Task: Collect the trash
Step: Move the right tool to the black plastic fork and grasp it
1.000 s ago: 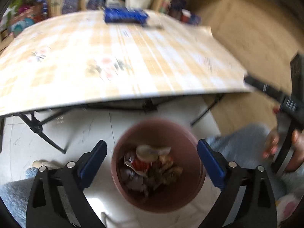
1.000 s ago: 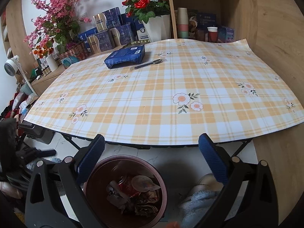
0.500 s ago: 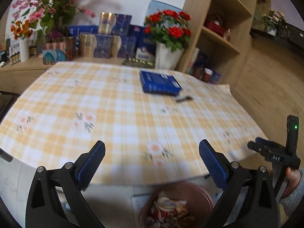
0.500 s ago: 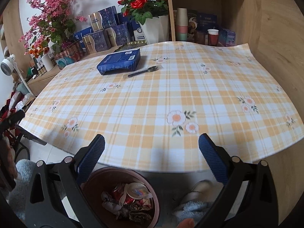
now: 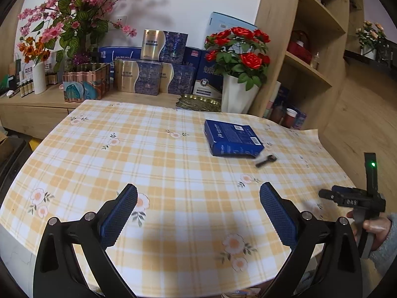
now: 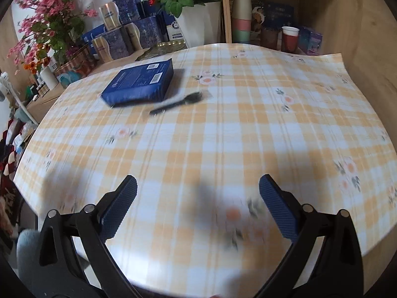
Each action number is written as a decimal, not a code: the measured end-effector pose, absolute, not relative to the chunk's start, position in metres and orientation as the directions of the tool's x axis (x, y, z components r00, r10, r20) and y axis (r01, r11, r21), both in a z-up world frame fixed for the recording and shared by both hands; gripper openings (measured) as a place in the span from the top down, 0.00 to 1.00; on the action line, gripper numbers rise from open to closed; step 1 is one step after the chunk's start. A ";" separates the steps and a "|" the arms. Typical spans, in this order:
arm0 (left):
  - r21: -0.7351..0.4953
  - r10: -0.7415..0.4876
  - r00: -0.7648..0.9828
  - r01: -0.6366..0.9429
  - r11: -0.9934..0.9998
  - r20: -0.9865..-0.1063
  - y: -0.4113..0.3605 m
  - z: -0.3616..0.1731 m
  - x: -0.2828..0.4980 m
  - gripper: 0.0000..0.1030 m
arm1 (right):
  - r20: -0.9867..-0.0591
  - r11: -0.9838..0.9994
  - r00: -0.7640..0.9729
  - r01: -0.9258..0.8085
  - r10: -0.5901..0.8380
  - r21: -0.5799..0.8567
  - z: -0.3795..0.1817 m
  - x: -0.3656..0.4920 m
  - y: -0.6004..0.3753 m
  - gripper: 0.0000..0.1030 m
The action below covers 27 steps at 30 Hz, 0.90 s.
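both grippers are up over the table (image 5: 173, 173) here. the left gripper (image 5: 198, 213) has its blue pads spread wide, nothing between them, only checked yellow cloth below. same story on the right gripper (image 6: 198, 206): fingers wide apart and empty, hovering over the near edge of the cloth, that view smeared with blur.

what's on the table? a blue box (image 5: 232, 140) lying flat toward the far side, closed, so its contents can't be told. just beside its near corner sits a dark spoon (image 6: 178, 103), blurred, close to the box but whether it touches is hard to call.

at the very bottom edge of the left view, under the table rim, a sliver of crumpled trash (image 5: 245, 293) peeks out; the bin holding it can't be made out.

behind the table, a white vase (image 5: 237, 94) holds red roses, and a ribbed white vase (image 5: 39, 78) holds orange flowers. gift boxes (image 5: 148, 74) are stacked on the sideboard, all shut. on the shelf, a stack of paper cups (image 6: 240, 17) and a red cup (image 6: 289, 38), contents not visible.

far right of the left view, a person's hand (image 5: 374, 228) grips the other tool's handle.
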<state>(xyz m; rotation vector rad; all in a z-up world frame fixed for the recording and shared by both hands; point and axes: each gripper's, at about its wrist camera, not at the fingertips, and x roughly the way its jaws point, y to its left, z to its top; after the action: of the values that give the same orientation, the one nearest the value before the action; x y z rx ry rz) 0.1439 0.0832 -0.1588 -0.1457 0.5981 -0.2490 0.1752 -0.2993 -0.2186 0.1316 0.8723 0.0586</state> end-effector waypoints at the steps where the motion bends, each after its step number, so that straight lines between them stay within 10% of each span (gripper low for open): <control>1: -0.208 -0.270 0.796 0.184 0.961 -0.541 0.084 -0.161 0.149 0.06 | -0.763 0.989 0.636 0.004 0.111 0.147 -0.220 0.184 -0.298 0.06; 14: -0.244 -0.267 0.778 0.150 0.958 -0.568 0.094 -0.187 0.200 0.06 | -0.827 0.946 0.551 0.199 0.109 0.258 -0.256 0.332 -0.281 0.32; 22: -0.262 -0.290 0.768 0.164 0.951 -0.571 0.093 -0.188 0.229 0.06 | -0.854 0.975 0.514 0.218 -0.084 0.035 -0.266 0.368 -0.250 0.33; 27: -0.165 -0.286 0.755 0.234 0.958 -0.591 0.068 -0.193 0.251 0.06 | -0.843 0.988 0.535 0.153 -0.060 0.026 -0.261 0.364 -0.249 0.91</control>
<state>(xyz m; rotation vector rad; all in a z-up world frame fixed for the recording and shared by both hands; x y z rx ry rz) 0.2513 0.0682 -0.1928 -0.0821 0.6571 -0.2842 0.3637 -0.2492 -0.2607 0.1011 0.9989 -0.1275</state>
